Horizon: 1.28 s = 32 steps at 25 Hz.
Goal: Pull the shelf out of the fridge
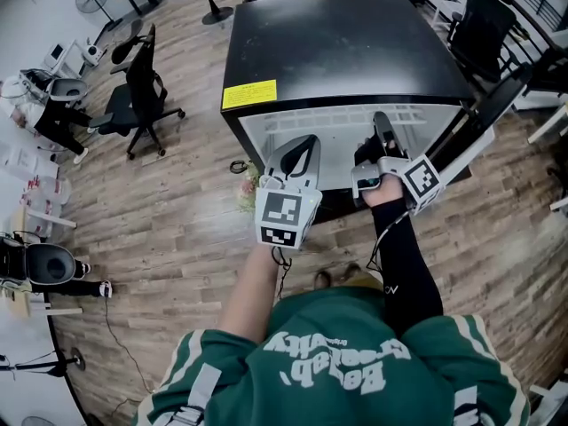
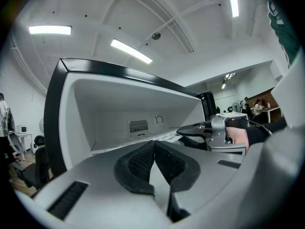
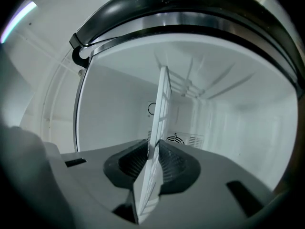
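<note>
Person: stands at the front of the fridge (image 1: 337, 43), bent over it, both arms reaching to its open mouth so the grippers go in level.
Left gripper (image 1: 304, 145): at the fridge mouth, L side. Pads (image 2: 143, 159) are pressed tip to tip w/ nothing betw. them. Idle; prob. parked there to steady or catch.
Right gripper (image 1: 382, 124): at the fridge mouth, R side, pinched on the shelf's front edge. In its own view the white slat runs straight up betw. the pads, so the gripper is rolled on its side to bite the flat panel edge-on.
Shelf (image 1: 355, 115): white grid panel high in the fridge cavity, front edge near the mouth. How far out: can't tell.
Fridge inside: white and bare apart from the shelf; vent (image 3: 183, 140) + round dial (image 3: 151, 109) on the back wall.
Door (image 1: 493, 105): swung open to the fridge's R, off the pull path.
Step (my read): grip made, pull due next, straight back toward the person.
Risk (my read): a one-side grip may skew the panel and jam it on the wall ledges; a 2nd grip on the L would even it.
</note>
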### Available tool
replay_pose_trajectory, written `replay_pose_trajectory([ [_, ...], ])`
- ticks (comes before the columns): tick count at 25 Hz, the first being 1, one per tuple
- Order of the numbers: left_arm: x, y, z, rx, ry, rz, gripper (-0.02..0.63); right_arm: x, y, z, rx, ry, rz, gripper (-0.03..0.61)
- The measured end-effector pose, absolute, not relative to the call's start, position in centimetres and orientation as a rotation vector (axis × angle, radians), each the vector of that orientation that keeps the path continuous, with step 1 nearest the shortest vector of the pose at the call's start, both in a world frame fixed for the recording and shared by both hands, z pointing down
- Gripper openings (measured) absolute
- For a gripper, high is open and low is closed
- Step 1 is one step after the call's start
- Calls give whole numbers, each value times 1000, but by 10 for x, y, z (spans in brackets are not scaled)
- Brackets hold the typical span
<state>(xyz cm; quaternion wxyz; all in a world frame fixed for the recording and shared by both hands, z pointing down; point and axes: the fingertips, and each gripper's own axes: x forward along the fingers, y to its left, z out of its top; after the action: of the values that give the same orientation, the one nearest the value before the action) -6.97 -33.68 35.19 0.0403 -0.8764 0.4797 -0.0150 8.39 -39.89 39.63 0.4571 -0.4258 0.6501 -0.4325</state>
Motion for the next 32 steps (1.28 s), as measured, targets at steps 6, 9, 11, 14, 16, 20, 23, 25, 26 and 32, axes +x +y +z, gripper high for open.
replay_pose_trajectory([
  [6, -73, -340, 350, -2676, 1478, -44, 17, 82, -409, 396, -1047, 1579, -1075, 81],
  [9, -74, -341, 350, -2675, 1481, -45, 17, 82, -413, 396, -1051, 1566, -1078, 83],
  [11, -74, -343, 350, -2673, 1481, -48, 17, 83, -417, 396, -1064, 1561, -1081, 83],
  [14, -73, -346, 350, -2672, 1484, -47, 17, 85, -424, 396, -1072, 1544, -1085, 80],
  [16, -72, -347, 350, -2671, 1484, -46, 17, 89, -428, 396, -1083, 1530, -1084, 74],
  [20, -71, -351, 350, -2667, 1491, -53, 17, 93, -433, 397, -1099, 1508, -1078, 84],
  [23, -72, -353, 352, -2665, 1499, -56, 17, 92, -436, 399, -1117, 1497, -1079, 92],
  [25, -73, -355, 354, -2665, 1503, -59, 17, 91, -440, 401, -1125, 1479, -1096, 85],
  [26, -73, -355, 354, -2664, 1505, -61, 17, 91, -442, 402, -1122, 1466, -1107, 84],
  [32, -81, -357, 355, -2653, 1528, -67, 17, 92, -448, 399, -1108, 1420, -1088, 49],
])
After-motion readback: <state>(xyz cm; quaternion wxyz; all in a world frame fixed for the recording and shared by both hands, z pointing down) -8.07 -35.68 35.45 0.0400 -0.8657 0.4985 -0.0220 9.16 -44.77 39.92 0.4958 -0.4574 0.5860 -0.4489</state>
